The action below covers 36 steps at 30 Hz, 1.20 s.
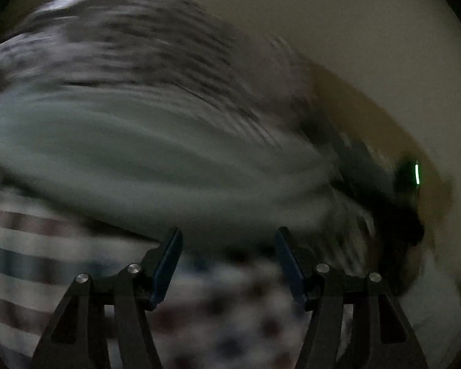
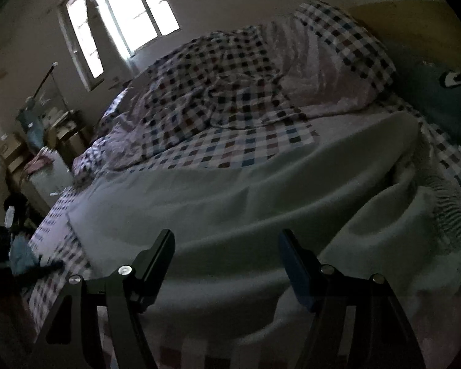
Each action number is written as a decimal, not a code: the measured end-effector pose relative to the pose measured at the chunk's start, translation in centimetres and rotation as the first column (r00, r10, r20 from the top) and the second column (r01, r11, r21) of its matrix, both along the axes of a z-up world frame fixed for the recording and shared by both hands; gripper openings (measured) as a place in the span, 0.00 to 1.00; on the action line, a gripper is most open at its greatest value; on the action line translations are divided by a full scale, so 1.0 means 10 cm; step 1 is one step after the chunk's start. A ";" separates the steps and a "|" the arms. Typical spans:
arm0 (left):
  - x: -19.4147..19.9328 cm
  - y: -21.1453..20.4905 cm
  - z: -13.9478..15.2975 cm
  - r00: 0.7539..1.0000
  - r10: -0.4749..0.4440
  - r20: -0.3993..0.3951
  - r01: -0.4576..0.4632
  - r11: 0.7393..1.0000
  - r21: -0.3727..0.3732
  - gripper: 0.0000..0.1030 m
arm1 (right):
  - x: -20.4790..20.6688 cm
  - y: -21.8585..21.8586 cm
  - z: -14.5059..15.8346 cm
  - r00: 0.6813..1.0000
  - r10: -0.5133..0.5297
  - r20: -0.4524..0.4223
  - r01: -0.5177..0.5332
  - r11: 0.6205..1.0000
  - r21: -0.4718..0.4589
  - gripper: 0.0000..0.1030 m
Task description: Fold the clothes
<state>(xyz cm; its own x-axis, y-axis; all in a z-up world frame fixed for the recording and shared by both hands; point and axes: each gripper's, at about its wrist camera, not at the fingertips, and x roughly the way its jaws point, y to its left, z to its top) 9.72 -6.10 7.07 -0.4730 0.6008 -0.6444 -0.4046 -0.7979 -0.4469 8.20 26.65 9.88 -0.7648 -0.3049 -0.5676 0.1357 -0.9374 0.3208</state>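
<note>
A pale garment [image 2: 230, 215] lies spread across the checked bedding [image 2: 230, 61] at centre frame, seemingly laid flat for folding; the right gripper [image 2: 226, 255] hangs over its near edge, jaws spread and empty. The blurred left view shows the left gripper [image 1: 229, 255], jaws likewise apart, but only the right view shows the window [image 2: 123, 15], upper left

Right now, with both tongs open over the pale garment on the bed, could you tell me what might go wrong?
1. The left wrist view is heavily blurred, so the left tongs could close on a misjudged spot.
2. The pale garment lies wrinkled on the checked bedsheet; the right tongs might pinch the sheet along with it.
3. The room is dim, so garment edges are hard to find.
</note>
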 end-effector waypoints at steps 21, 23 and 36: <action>-0.60 0.23 -0.23 0.988 0.143 0.059 -0.154 0.949 0.275 0.65 | 0.29 -1.04 -0.45 0.891 0.416 0.181 -0.451 0.857 0.249 0.54; -0.65 0.19 -0.24 0.987 0.146 0.066 -0.159 0.940 0.301 0.65 | 0.24 -1.09 -0.48 0.902 0.393 0.177 -0.428 0.866 0.258 0.54; -0.76 0.06 -0.26 0.984 0.151 0.090 -0.175 0.889 0.423 0.65 | -0.01 -1.13 -0.55 0.967 0.214 0.137 -0.247 0.921 0.303 0.39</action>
<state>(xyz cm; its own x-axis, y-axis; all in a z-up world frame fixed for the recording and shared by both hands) 2.16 -5.46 4.43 -0.5601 0.7413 -0.3699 -0.2513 -0.5775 -0.7768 8.13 15.40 4.37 -0.6294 -0.2591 -0.7326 0.3430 -0.9386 0.0373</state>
